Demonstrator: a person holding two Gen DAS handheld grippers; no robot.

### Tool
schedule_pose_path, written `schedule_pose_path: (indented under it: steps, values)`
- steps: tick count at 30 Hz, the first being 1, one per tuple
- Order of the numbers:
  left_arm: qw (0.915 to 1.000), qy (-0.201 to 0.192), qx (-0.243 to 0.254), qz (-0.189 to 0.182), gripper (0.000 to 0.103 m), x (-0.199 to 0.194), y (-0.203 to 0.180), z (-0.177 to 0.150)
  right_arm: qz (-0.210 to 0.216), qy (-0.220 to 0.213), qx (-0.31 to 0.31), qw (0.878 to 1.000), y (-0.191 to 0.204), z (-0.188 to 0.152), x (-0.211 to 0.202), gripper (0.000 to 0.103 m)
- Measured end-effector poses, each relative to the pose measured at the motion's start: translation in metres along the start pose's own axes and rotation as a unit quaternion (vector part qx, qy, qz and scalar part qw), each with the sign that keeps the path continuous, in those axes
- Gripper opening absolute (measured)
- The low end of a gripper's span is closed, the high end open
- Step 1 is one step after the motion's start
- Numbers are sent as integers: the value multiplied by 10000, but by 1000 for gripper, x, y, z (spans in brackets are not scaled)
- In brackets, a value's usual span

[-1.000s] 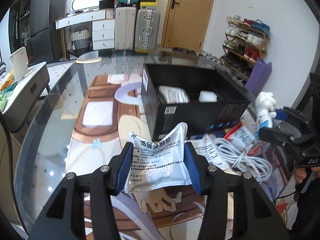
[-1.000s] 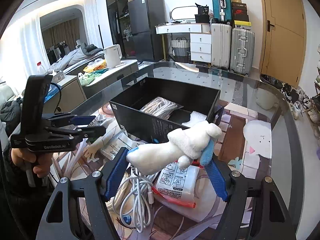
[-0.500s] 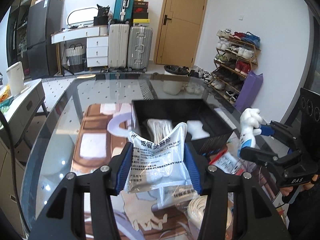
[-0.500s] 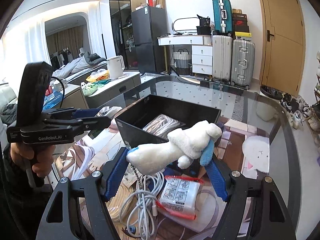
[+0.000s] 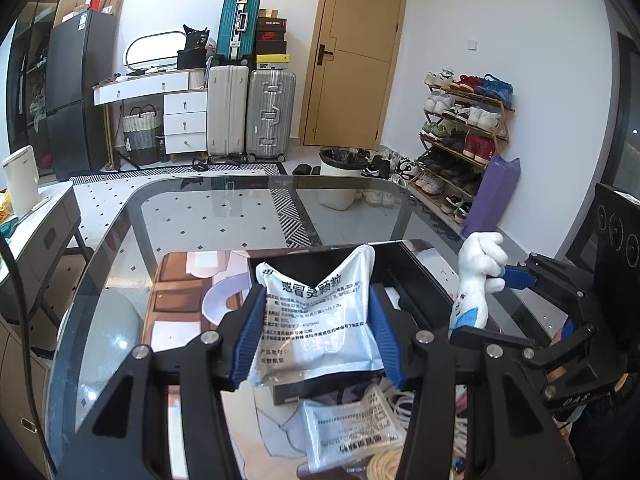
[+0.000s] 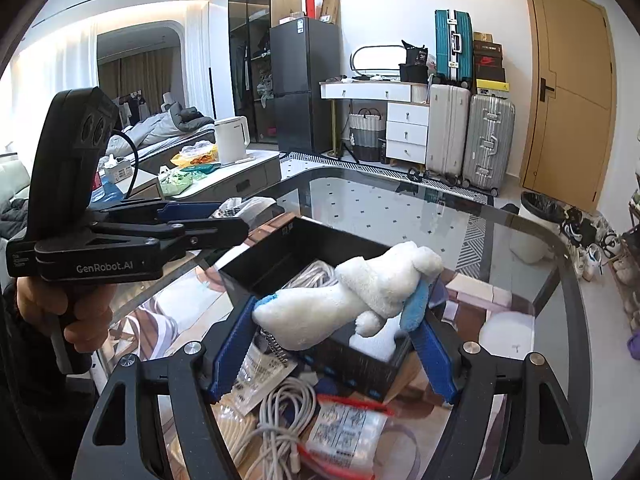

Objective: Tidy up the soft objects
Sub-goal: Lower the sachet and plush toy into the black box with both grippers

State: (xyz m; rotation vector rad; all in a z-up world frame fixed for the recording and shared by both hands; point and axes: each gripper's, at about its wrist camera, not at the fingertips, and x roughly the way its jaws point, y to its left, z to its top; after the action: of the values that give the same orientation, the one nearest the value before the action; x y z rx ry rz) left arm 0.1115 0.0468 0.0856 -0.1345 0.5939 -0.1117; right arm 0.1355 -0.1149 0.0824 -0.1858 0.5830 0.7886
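Observation:
My left gripper (image 5: 316, 312) is shut on a silver-white medicine pouch (image 5: 316, 320) with printed text, held above the near edge of the black box (image 5: 416, 276). In the right wrist view my right gripper (image 6: 336, 316) is shut on a white plush toy (image 6: 352, 300), lying crosswise between the blue pads over the black box (image 6: 288, 256). The same plush toy (image 5: 478, 276) shows at the right of the left wrist view, and the left gripper (image 6: 208, 220) shows at the left of the right wrist view, gripped by a hand (image 6: 64, 304). The box holds a coiled white cable (image 6: 316, 272) and something white.
On the glass table (image 5: 200, 216) below the grippers lie another silver pouch (image 5: 352, 428), a white cable bundle (image 6: 276, 412), a red-edged packet (image 6: 344, 436) and a clear bag (image 6: 260, 368). Suitcases, a dresser, a shoe rack and a bin stand beyond the table's far edge.
Both grippers have risen with their loads and tipped up, so the box and table clutter sit lower in each view. The pouch and the plush stay gripped as before.

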Motion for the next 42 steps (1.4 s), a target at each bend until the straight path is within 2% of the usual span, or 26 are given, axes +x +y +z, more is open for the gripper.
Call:
schedule_pose_path:
  steps: [11, 24, 33, 42]
  values:
    - [9999, 58, 56, -74, 50, 30, -8, 11, -55, 41, -29, 10000, -13, 18, 24, 76]
    - [9997, 210, -34, -122, 51, 62, 0, 13, -299, 193, -70, 9993, -36, 20, 54, 76]
    - [9995, 288, -39, -158, 51, 75, -2, 16, -234, 264, 26, 9994, -56, 23, 59, 76]
    - [9989, 413, -4, -202, 51, 86, -5, 10, 1, 463, -207, 9987, -48, 11, 76, 76]
